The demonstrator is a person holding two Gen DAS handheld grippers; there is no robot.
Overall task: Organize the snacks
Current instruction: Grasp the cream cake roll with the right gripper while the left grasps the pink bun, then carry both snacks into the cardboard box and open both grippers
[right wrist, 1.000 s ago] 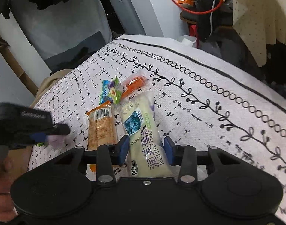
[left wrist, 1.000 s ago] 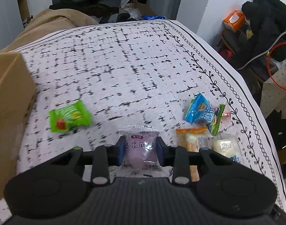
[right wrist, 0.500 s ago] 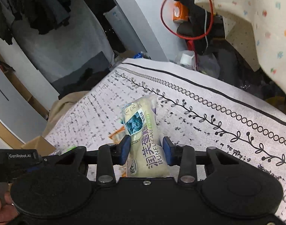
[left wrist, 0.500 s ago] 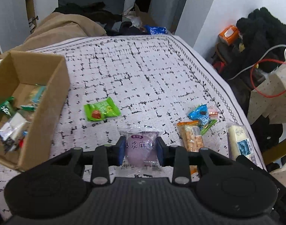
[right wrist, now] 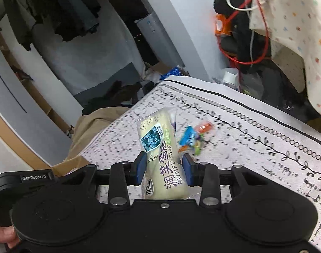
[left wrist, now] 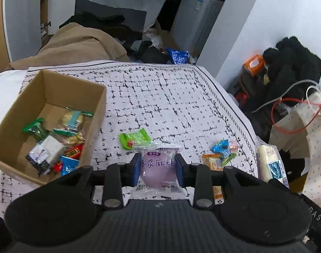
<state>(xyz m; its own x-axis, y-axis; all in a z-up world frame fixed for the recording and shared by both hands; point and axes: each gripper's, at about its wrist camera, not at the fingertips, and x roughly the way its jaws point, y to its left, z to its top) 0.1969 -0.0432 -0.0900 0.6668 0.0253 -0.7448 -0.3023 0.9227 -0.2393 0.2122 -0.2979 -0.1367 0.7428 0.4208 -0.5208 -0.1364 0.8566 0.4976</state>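
Observation:
My left gripper (left wrist: 157, 168) is shut on a purple mochi packet (left wrist: 158, 171), held above the patterned table. My right gripper (right wrist: 163, 168) is shut on a long cream Runfu cake packet (right wrist: 160, 149), also seen at the right of the left wrist view (left wrist: 269, 162). An open cardboard box (left wrist: 97, 113) with several snacks inside stands at the left. A green packet (left wrist: 134, 140), a blue packet (left wrist: 220, 147) and an orange cracker packet (left wrist: 211, 161) lie on the cloth. The blue packet (right wrist: 187, 138) and an orange sweet (right wrist: 203, 127) show in the right wrist view.
The black-and-white patterned cloth (left wrist: 160, 97) covers the table; its right edge runs by a pile of black clothes (left wrist: 291, 63) and red cable (left wrist: 286, 124). A tan blanket (left wrist: 76, 44) lies beyond the far edge. The box corner (right wrist: 70, 165) sits left of my right gripper.
Both grippers have risen with their packets. The left view has pulled back and swung so the box and its contents are now in full view. The cake packet left the table.

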